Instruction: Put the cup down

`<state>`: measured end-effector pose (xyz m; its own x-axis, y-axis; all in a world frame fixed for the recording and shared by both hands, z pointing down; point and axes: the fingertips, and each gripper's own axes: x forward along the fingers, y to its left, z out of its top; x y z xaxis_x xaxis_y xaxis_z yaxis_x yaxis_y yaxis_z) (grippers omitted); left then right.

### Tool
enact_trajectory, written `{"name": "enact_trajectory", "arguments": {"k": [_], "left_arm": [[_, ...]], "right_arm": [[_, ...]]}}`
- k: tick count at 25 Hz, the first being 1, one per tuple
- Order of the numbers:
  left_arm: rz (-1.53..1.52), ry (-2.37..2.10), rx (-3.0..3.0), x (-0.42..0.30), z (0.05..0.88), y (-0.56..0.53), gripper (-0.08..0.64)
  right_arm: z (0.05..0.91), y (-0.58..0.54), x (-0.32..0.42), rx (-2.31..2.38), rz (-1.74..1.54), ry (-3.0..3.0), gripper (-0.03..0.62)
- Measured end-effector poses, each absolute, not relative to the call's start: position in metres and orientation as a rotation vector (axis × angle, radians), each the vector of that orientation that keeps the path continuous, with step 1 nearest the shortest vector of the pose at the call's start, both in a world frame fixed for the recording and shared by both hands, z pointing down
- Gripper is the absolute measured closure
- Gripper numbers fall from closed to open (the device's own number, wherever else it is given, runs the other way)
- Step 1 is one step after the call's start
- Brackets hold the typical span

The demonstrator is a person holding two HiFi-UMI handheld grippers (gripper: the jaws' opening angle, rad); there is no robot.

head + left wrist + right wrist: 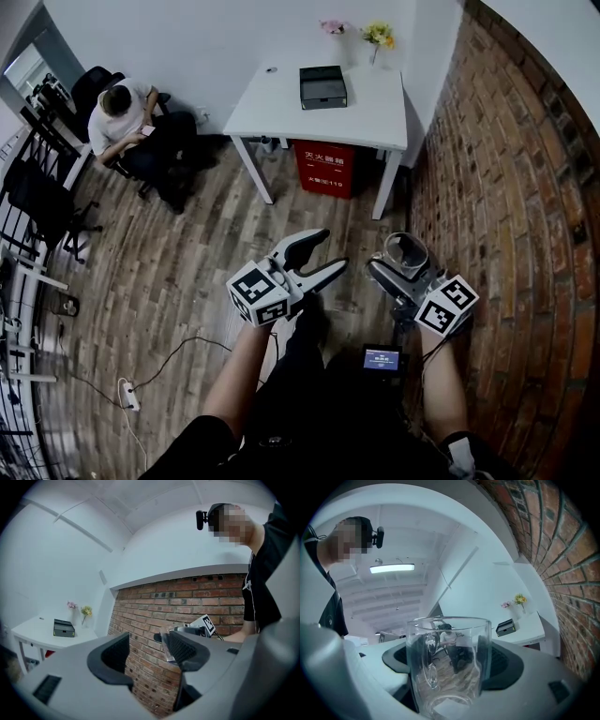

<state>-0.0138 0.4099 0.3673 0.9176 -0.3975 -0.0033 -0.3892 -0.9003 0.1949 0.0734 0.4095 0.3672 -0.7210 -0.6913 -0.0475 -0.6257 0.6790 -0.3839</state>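
While the right gripper [401, 264] is clenched on a clear glass cup [449, 667], its two dark pads pressing the cup's sides, the left gripper [147, 651] is released, its jaws standing apart with only air between them. The cup has a handle (seen through the glass on its left side in the right gripper view) and its open rim faces up toward the head camera. It is held in the air over the wood floor [187, 272], at the right of the scene and near the brick wall [525, 234]. The left gripper is just to its left, apart from it. At the far end stands a white table [281, 108] bearing a black box [323, 86] and flowers [378, 36], with a red box [324, 169] beneath. A seated person [122, 122] is at the far left.
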Motion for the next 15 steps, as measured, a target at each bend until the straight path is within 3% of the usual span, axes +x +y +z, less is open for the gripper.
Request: {"name": "enact_trajectory", "arguments": {"k": [15], "left_arm": [[-0.06, -0.524, 2.893, -0.025, 0.376, 0.283, 0.298]], "right_arm": [[0.372, 0.295, 0.066, -1.146, -0.515, 2.671, 0.176]]}}
